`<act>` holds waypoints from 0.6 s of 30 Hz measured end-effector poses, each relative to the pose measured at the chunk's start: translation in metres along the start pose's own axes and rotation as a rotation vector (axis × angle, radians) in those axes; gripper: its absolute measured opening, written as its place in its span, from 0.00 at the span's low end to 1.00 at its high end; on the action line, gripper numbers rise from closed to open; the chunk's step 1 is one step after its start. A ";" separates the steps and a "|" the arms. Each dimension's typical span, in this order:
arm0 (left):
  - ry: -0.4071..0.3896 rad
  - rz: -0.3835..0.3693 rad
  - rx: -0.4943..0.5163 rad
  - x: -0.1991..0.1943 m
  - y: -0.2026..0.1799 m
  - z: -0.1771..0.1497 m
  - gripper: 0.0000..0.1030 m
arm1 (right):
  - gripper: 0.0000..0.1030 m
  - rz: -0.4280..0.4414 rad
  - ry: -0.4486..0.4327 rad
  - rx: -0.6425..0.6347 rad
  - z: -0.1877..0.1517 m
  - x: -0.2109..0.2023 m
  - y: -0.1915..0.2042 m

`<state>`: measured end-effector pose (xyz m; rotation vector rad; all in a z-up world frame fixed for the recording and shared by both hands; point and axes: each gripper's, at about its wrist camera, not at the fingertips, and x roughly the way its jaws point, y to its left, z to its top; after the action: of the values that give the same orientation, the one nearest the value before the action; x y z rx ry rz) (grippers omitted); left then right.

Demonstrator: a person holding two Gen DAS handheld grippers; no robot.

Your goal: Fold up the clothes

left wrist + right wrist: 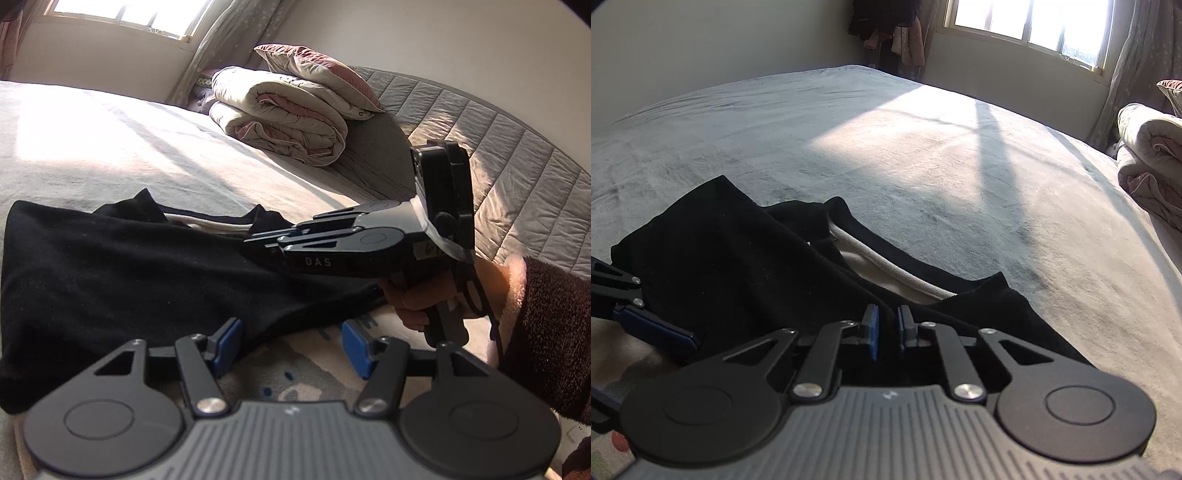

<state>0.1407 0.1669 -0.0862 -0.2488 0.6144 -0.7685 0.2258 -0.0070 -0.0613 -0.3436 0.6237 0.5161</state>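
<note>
A black garment (122, 273) lies spread on the bed, with a pale lining (886, 271) showing at its neck opening. My right gripper (888, 330) is shut on a fold of the black garment (731, 254) near its front edge. In the left wrist view the right gripper (260, 240) reaches in from the right, held by a hand (413, 299) in a dark fleece sleeve. My left gripper (291, 345) is open, its left blue pad (229, 343) against the garment's near edge. One of its fingers (653, 328) shows at the left of the right wrist view.
A patterned pale blanket (295, 380) lies under the left gripper. A folded quilt (280, 118) and a pillow (321, 70) sit at the head of the bed by the grey quilted headboard (509, 147). The grey sheet (886, 147) stretches toward the window (1027, 22).
</note>
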 end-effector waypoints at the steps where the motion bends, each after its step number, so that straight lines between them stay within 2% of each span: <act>1: 0.007 -0.004 -0.002 0.001 0.000 0.000 0.59 | 0.07 -0.009 -0.005 -0.020 -0.001 -0.001 0.004; 3: 0.020 -0.008 0.000 0.002 0.001 -0.001 0.59 | 0.03 -0.040 -0.024 -0.029 -0.001 -0.004 0.006; 7: 0.036 -0.004 0.024 0.004 -0.003 -0.002 0.59 | 0.02 -0.116 -0.038 -0.020 0.001 0.000 0.007; 10: 0.034 -0.008 0.019 0.003 -0.002 -0.003 0.61 | 0.04 -0.122 -0.034 0.000 0.002 -0.005 0.006; 14: 0.011 -0.014 0.008 -0.003 -0.002 -0.003 0.61 | 0.14 -0.120 -0.025 0.031 0.003 -0.012 0.006; 16: -0.021 -0.016 0.000 -0.008 -0.002 -0.002 0.59 | 0.16 -0.121 -0.027 0.045 0.002 -0.019 0.005; 17: -0.037 -0.019 -0.004 -0.011 -0.002 -0.001 0.59 | 0.23 -0.128 -0.034 0.052 -0.001 -0.027 0.002; 18: -0.059 -0.026 -0.012 -0.014 -0.001 -0.002 0.59 | 0.39 -0.135 -0.039 0.063 -0.005 -0.034 -0.002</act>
<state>0.1309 0.1764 -0.0808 -0.2903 0.5609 -0.7797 0.2011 -0.0224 -0.0437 -0.3125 0.5738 0.3724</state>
